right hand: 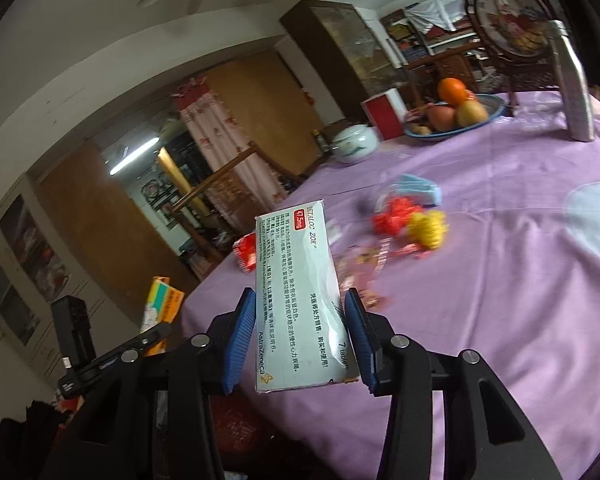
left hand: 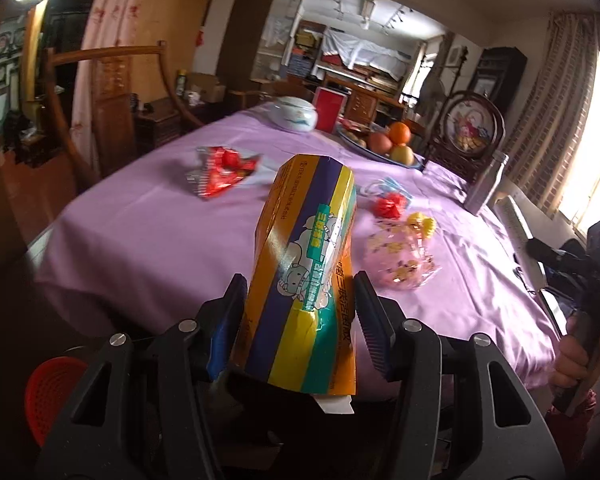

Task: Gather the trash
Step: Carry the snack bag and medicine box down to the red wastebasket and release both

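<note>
My left gripper (left hand: 300, 300) is shut on a crumpled orange, purple and green carton (left hand: 304, 264), held up off the near edge of the purple-clothed table (left hand: 148, 248). My right gripper (right hand: 300, 320) is shut on a pale medicine box (right hand: 300, 296) with printed text, also lifted above the cloth. On the table lie a red snack wrapper (left hand: 220, 170), a clear plastic bag with crumbs (left hand: 400, 262), red crumpled wrapping (right hand: 392, 216) and a yellow crumpled piece (right hand: 428, 228). The left gripper with its carton (right hand: 160, 306) shows at the left of the right wrist view.
A fruit bowl (left hand: 380, 142), a white lidded pot (left hand: 294, 114), a red box (left hand: 330, 106) and a metal bottle (right hand: 572, 80) stand at the table's far side. A red mesh basket (left hand: 48, 396) sits low at the left, off the table. A hand (left hand: 576, 364) holds the right gripper's handle.
</note>
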### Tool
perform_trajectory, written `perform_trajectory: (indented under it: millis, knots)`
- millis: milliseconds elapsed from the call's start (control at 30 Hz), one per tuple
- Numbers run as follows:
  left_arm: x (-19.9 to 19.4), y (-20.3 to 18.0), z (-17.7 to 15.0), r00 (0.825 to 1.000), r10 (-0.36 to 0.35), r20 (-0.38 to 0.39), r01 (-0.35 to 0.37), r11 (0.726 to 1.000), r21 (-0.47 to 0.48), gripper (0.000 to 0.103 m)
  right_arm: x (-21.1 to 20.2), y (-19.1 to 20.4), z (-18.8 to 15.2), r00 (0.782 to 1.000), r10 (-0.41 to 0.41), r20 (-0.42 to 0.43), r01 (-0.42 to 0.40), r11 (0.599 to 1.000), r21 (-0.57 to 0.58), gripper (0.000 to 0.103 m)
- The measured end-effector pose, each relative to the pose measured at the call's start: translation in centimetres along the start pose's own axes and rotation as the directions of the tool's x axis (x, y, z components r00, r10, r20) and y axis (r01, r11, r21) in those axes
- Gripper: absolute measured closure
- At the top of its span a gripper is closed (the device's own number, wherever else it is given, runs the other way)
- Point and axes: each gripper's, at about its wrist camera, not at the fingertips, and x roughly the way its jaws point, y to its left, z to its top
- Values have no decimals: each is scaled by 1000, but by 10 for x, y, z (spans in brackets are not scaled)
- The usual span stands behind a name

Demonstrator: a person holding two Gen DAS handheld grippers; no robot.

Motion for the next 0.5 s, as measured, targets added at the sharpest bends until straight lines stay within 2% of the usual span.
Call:
perform_trajectory:
  millis: [300,500]
  knots:
    - [-59,80,-32,993,116,21,-114,989,-94,48,22,99,-27,987,141,-72,-149,982,-117,58]
    - [-76,146,-73,980,195,-36,-198,965,-174,47,56,153,-49,967,196,-162,-221,963,-154,58]
